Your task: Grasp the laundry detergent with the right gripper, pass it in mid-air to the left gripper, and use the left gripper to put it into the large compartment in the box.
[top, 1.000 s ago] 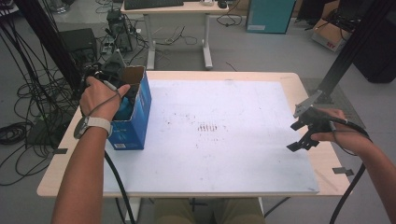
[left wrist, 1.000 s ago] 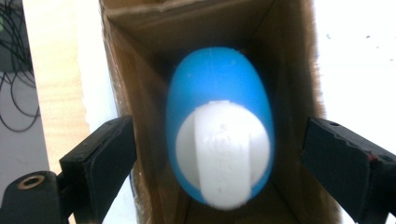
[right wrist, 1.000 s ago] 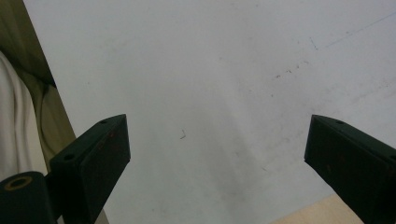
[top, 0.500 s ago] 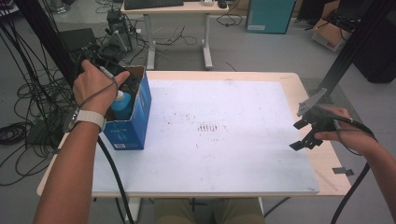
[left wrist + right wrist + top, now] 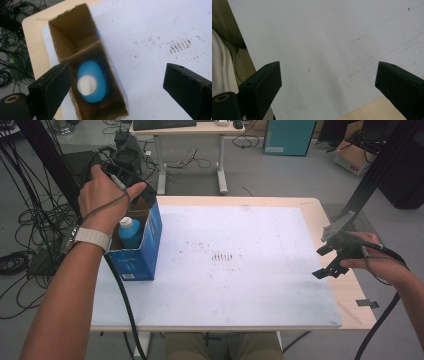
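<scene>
The blue bottle with its white cap stands upright inside the blue cardboard box, which sits at the left end of the white mat on the table. From the high view the bottle pokes up just above the box rim, and the left gripper hangs over the far end of the box in the person's left hand; how its jaws stand cannot be made out there.

The left gripper view looks straight down into the box: the bottle fills the near compartment, a cardboard divider crosses beyond it, and the far compartment is brown card. The left gripper there has just been opening its jaws; they stand wide apart, clear of the bottle, with nothing between them.

The right gripper hovers well away from the box, at the mat's right edge, in the right hand. The right gripper view shows it with jaws spread wide over the bare mat, gripping nothing.
</scene>
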`<control>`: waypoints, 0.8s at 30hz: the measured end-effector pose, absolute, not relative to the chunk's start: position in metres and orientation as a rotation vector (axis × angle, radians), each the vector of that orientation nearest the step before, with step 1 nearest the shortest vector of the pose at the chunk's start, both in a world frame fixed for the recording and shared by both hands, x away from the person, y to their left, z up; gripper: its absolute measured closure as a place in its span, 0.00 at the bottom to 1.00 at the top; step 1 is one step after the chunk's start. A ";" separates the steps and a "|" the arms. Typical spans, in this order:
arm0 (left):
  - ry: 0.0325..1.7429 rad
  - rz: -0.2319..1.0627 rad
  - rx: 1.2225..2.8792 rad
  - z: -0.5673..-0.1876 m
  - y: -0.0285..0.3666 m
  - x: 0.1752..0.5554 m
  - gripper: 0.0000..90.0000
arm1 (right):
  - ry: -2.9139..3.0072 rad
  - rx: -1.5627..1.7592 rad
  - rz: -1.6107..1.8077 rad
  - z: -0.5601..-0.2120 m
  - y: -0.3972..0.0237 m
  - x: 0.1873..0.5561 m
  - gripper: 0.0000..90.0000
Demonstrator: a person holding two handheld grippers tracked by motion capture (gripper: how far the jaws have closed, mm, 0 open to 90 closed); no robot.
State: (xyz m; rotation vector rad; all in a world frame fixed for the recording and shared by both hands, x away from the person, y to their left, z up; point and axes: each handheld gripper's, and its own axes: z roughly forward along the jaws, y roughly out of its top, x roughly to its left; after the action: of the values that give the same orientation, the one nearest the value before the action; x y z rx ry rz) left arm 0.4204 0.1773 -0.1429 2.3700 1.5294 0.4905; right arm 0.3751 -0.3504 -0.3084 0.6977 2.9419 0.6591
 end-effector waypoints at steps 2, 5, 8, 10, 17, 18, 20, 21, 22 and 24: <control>1.505 0.479 2.376 -0.139 0.171 0.419 0.09 | 2.936 0.691 0.662 -0.307 -0.351 0.375 0.08; 1.449 0.489 2.413 -0.133 0.164 0.417 0.09 | 2.928 0.705 0.664 -0.305 -0.351 0.375 0.08; 1.385 0.481 2.433 -0.129 0.152 0.415 0.09 | 2.926 0.702 0.666 -0.303 -0.350 0.375 0.08; 1.315 0.481 2.479 -0.125 0.144 0.414 0.09 | 2.924 0.705 0.667 -0.301 -0.350 0.375 0.08; 1.168 0.455 2.540 -0.123 0.117 0.407 0.09 | 2.928 0.689 0.670 -0.299 -0.348 0.375 0.08; 1.158 0.452 2.543 -0.123 0.115 0.406 0.09 | 2.928 0.688 0.668 -0.299 -0.348 0.375 0.08; 1.112 0.451 2.573 -0.123 0.111 0.407 0.10 | 2.926 0.690 0.669 -0.299 -0.348 0.375 0.08; 1.098 0.440 2.594 -0.123 0.109 0.407 0.10 | 2.928 0.688 0.669 -0.299 -0.348 0.375 0.08; 1.094 0.447 2.584 -0.124 0.106 0.406 0.10 | 2.929 0.690 0.664 -0.299 -0.348 0.374 0.08; 1.062 0.434 2.609 -0.125 0.104 0.407 0.10 | 2.928 0.690 0.666 -0.298 -0.348 0.373 0.08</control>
State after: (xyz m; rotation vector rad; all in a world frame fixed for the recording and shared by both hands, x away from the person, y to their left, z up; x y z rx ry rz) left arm 0.4068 0.1038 -0.1253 2.6089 1.0617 0.4340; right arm 0.3735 -0.3479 -0.2984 0.6899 2.9281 0.6662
